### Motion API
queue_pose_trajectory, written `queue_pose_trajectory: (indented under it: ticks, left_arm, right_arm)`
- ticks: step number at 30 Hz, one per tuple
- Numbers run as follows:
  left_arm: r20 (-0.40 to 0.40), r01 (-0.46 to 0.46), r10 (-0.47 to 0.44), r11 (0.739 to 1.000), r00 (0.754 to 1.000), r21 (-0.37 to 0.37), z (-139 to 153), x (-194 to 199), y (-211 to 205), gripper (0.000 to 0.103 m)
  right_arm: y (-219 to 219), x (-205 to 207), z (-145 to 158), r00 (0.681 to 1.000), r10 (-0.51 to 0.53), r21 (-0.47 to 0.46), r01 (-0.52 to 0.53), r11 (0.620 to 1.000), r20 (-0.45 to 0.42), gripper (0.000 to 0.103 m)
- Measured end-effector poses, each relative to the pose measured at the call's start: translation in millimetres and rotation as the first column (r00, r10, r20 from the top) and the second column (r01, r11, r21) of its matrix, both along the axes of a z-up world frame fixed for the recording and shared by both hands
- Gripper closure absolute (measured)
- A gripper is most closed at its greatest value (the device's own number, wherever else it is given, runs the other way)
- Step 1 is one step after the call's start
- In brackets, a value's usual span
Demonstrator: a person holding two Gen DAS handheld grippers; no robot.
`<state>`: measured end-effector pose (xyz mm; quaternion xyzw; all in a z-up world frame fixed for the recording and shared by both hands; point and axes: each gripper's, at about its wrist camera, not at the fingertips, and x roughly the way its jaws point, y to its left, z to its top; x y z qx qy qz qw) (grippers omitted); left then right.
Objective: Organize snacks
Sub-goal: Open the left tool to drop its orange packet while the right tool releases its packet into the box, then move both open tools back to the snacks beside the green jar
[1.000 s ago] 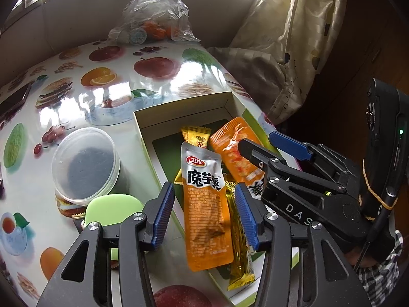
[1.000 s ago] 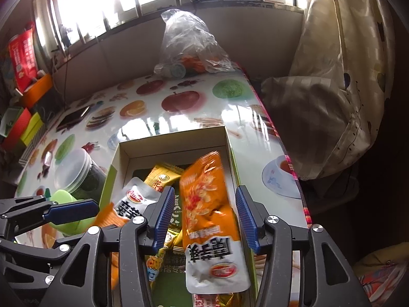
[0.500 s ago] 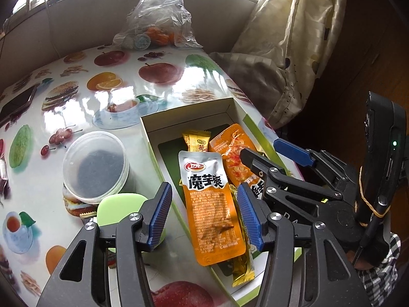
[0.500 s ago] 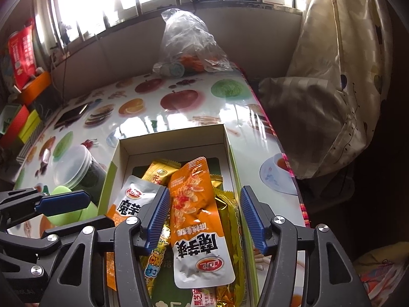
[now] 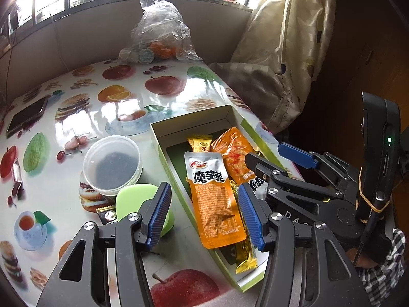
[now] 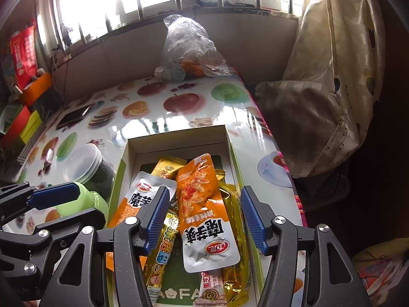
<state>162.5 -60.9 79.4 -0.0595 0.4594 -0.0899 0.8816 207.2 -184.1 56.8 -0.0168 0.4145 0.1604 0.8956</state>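
- While your left gripper (image 5: 204, 213) hangs over the near left wall of the cardboard box (image 5: 194, 125), its jaws stand spread and hold nothing.
- Between its blue pads (image 5: 159, 215) you see the lower half of the orange-and-silver konjac packet (image 5: 213, 197), which lies flat in the box, untouched by either pad.
- Your right gripper (image 6: 204, 218) sits over the box's near end, jaws likewise spread and empty.
- Below it lies a second konjac packet (image 6: 204, 209), orange end toward the window and silver end toward you, resting on the other snacks and clear of both pads.
- In the box you also have a yellow stick snack (image 6: 162, 253), a gold foil wrapper (image 6: 235, 232), and a yellow sesame-type bar (image 6: 168, 166) at the far end.
- Left of the box on the fruit-print tablecloth (image 5: 76, 94) stand a clear lidded tub of dark contents (image 5: 112, 165) and, just beside it, a light green container (image 5: 135, 199).
- A clear plastic bag (image 5: 159, 30) with something orange inside rests at the table's far edge; a phone (image 5: 26, 113) lies far left.
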Motion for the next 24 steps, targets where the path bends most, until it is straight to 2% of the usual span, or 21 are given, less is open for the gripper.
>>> queue_pose_trajectory:
  ticks: [18,24]
  left_arm:
    - [0.042,-0.02,0.019,0.999,0.999,0.037,11,-33,13,0.047]
    - [0.042,-0.06,0.058,0.998,0.997,0.033,7,-49,35,0.047]
  right_arm:
    - [9,-40,14,0.999,-0.028,-0.006,0.028,1.0,0.035,0.045]
    - [17,-62,18,0.998,-0.025,0.007,0.025,1.0,0.061,0.045]
